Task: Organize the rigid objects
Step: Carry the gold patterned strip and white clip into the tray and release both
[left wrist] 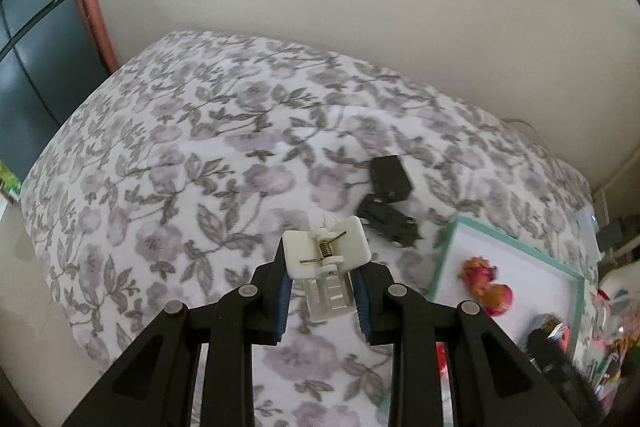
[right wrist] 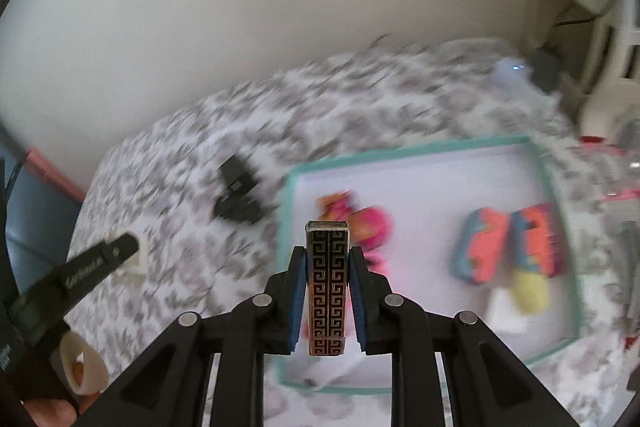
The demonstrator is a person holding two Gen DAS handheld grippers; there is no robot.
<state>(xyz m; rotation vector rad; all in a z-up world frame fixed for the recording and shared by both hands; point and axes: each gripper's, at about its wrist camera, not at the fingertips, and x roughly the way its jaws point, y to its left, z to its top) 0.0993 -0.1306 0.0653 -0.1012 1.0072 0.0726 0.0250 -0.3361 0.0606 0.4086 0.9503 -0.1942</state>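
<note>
White clip (left wrist: 325, 259) & patterned lighter (right wrist: 327, 287) gripped

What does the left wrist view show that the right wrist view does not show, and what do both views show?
Only the left wrist view: the left tongs gripping a white plastic spring clip.

Only the right wrist view: the right tongs gripping a slim black case with gold maze pattern, and a multicoloured foam block inside the tray.

Both: the floral bedcover, two black rectangular boxes, the teal-rimmed white tray and a blurred pink toy in it.
</note>
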